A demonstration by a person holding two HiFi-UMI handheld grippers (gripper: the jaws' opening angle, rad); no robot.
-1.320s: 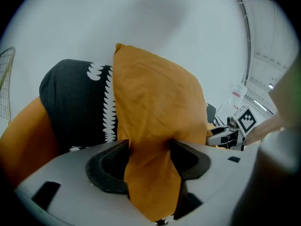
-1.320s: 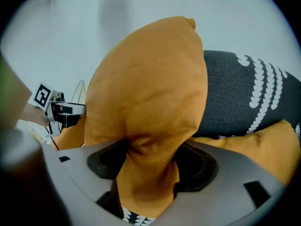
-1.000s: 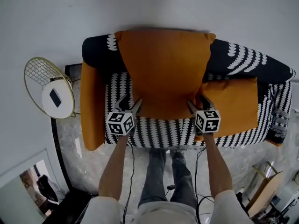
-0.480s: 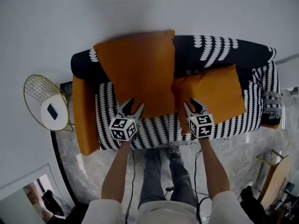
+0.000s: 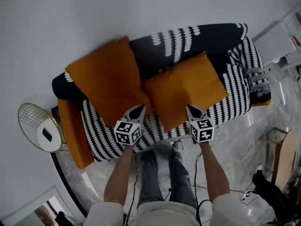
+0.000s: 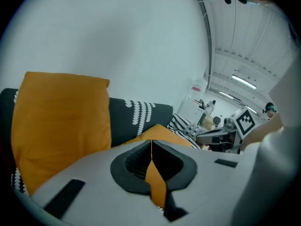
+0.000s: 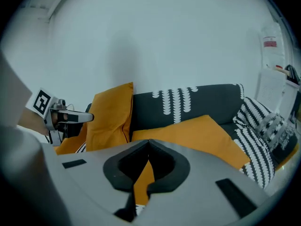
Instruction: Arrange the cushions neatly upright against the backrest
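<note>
**Two cushions on one sofa.** We count two orange cushions on a single sofa (image 5: 237, 86) patterned in black and white. The left cushion (image 5: 106, 84), in the upper left of the head view, stands upright against the backrest (image 5: 193, 37). The right cushion (image 5: 183, 89), at the centre of the frame, leans back at a slant, with its top edge on the backrest and its lower corner out over the seat. The two cushions meet along their inner edges.

Below them we see two tongs, one in each of the person's hands. The left tongs (image 5: 136, 110) point at the lower corner of the left cushion, and the right tongs (image 5: 193, 111) point at the lower edge of the right cushion. Both have just been closing their jaws. In each gripper view the tips now meet with nothing pinched between them, and orange fabric shows only behind the gap. Each tongs carries one marker cube, two in all (image 5: 127, 132), (image 5: 201, 130).
</note>
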